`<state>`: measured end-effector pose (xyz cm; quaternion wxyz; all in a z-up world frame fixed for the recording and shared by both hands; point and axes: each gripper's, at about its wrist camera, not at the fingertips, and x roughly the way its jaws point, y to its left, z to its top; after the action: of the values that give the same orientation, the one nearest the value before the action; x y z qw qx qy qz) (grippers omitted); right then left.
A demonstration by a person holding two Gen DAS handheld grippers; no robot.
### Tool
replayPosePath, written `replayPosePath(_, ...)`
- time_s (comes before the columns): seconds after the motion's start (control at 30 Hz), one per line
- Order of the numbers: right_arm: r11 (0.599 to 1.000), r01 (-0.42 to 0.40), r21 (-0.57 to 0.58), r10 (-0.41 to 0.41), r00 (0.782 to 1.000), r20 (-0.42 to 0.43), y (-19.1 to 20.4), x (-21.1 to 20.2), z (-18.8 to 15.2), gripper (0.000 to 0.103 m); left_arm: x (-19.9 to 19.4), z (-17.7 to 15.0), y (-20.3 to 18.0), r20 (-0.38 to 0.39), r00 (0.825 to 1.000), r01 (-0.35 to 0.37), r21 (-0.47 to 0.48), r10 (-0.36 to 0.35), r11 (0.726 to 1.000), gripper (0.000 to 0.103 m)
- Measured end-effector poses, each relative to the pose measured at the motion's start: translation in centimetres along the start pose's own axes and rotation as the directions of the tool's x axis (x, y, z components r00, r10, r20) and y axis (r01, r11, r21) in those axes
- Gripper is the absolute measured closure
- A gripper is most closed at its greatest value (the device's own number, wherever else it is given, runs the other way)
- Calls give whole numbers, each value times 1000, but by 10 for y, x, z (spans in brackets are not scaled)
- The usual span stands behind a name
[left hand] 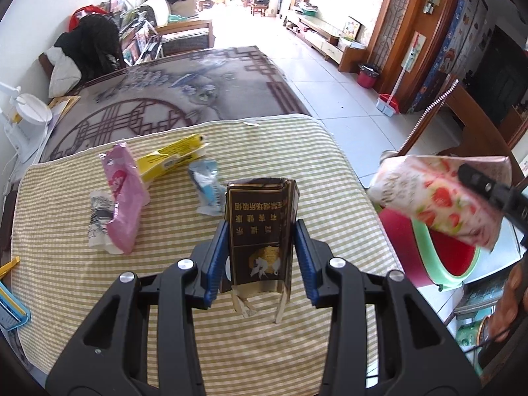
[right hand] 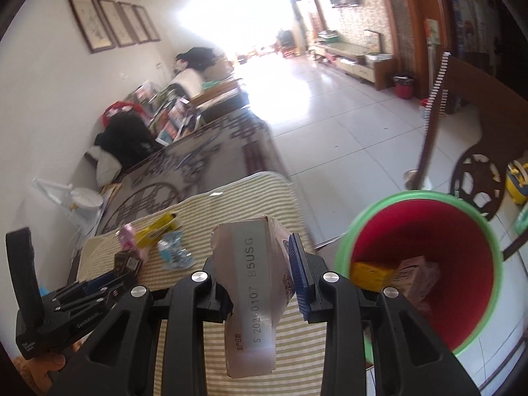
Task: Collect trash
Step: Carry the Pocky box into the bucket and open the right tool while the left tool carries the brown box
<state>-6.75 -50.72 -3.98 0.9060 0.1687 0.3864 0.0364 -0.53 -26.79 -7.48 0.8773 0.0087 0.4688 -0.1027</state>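
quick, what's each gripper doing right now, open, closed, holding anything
Left gripper: closed on the dark cigarette pack.
Right gripper: closed on the strawberry-print carton, near the bin.

Two hand-held grippers (left hand: pixel 260 260) (right hand: pixel 260 280), four wrappers on cloth (left hand: pixel 123 198), one bin (right hand: pixel 425 264)

cigarette pack (left hand: pixel 259 231): glossy card | tablecloth (left hand: pixel 165 264): woven cloth | bin (right hand: pixel 425 264): smooth plastic

left tongs (left hand: pixel 260 247): tilted downward, blue pads clamped on a dark cigarette pack (left hand: pixel 259 227) | right tongs (right hand: pixel 260 270): tilted downward, pads clamped on a pale printed carton (right hand: pixel 250 280) | a hand (right hand: pixel 49 368) under the left tongs
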Motion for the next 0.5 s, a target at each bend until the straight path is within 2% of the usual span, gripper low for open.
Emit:
replayPosePath(0.17, 992, 89, 86, -92, 995, 29, -51, -18, 2, 74, 6, 2, -26, -8, 1000, 22, 43, -21, 999, 65)
replayPosePath(0.5, 962, 215, 168, -222, 975, 25, -109, -35, -7, 72, 18, 3, -82, -32, 996, 90, 138, -86, 986, 65)
